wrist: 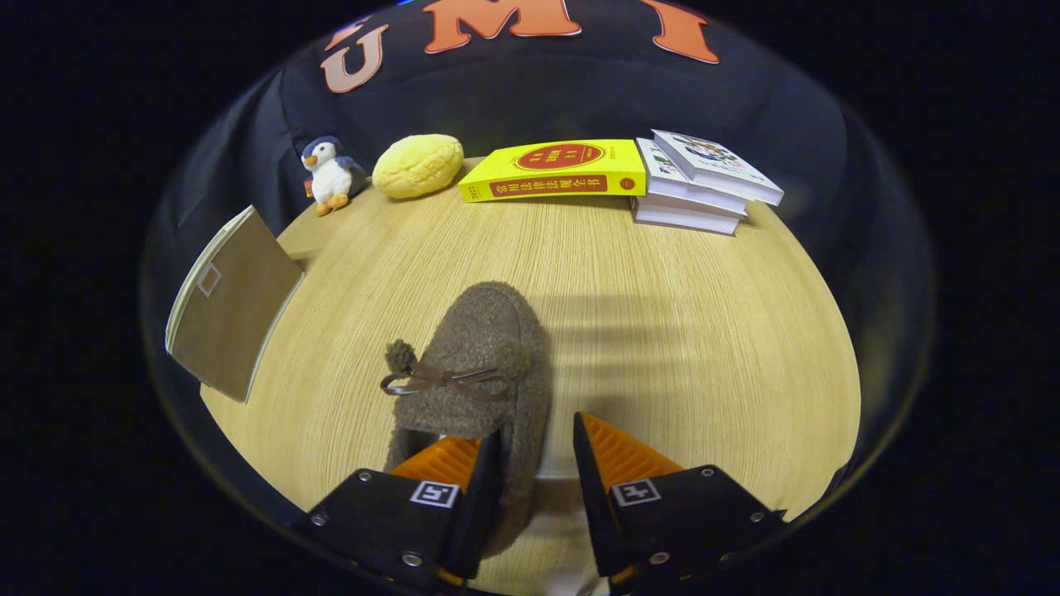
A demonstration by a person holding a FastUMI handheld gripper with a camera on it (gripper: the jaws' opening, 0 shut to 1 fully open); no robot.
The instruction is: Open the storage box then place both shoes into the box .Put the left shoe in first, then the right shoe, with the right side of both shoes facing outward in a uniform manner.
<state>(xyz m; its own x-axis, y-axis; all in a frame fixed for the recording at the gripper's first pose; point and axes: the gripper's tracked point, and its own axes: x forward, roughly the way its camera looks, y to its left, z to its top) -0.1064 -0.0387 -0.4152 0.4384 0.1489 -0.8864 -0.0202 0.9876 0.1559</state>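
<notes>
Fuzzy shoe (pixel 476 372) rim between parted fingers (pixel 600 463).

At the far edge of the wooden tabletop (pixel 662 331) stand a small toy penguin (pixel 330 175) and, just beside it, a yellow bun-shaped cushion (pixel 418 165). Next comes a thick yellow book (pixel 556 170), touching a stack of white books (pixel 700 184).

A: The shoe (pixel 480 364) is fuzzy brown with a dark brown bow, on a pale wood-grain table (pixel 704 331).

B: Far back: yellow book (pixel 556 170) with a red circle, white books (pixel 700 182), pale yellow bun (pixel 418 165), a white-bellied penguin toy (pixel 330 175).
</notes>
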